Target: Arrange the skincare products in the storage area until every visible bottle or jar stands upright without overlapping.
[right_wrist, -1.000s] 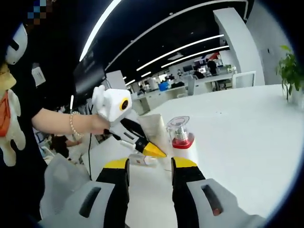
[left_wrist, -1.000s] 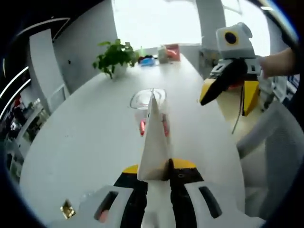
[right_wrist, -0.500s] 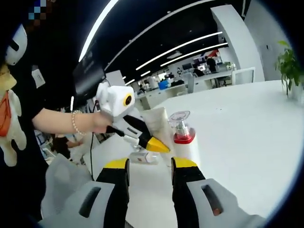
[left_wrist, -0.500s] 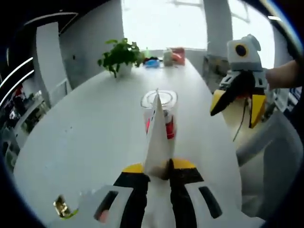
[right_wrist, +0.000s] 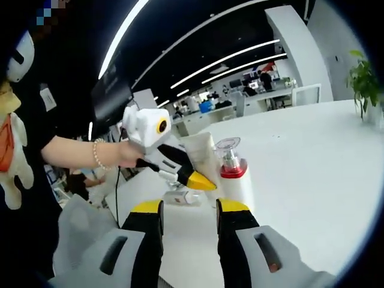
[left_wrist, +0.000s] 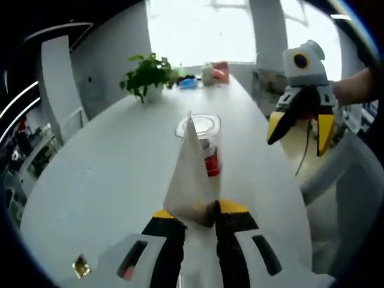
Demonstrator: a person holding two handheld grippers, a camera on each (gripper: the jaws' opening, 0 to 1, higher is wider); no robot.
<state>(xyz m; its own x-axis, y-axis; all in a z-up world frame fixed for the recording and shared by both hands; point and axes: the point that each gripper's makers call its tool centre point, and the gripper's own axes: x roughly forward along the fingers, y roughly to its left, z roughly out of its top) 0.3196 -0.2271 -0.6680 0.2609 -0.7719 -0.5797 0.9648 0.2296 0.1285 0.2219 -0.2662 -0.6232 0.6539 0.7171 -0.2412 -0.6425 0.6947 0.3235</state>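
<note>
Basically mid-task — the left gripper has its jaws pinched on the crimped end of a pale squeeze tube, which rises from the jaws and stands in front of the pump bottle, covering part of it in the left gripper view. In the right gripper view the same tube sits just left of the pump bottle, held by the left gripper off the white table; whether tube and bottle touch I cannot tell. The bottle, white with a red collar under a clear cap, stands upright on the table, so that one looks done. The tube is not yet set down, so standing it clear of the bottle is what seems left. Below and left of the bottle, near the left gripper's tips, lies a small clear item, too blurred to name, maybe another product still to stand up. The right gripper has its jaws well apart with nothing between them, short of the bottle; from the left gripper view it hangs right of the bottle, off the table edge. A small gold thing lies near the left gripper's base, unclear. Far beyond the bottle — a potted plant and some coloured clutter at the table end, too small to identify. The tube's lower end is hidden inside the jaws, and no storage area can be made out.
</note>
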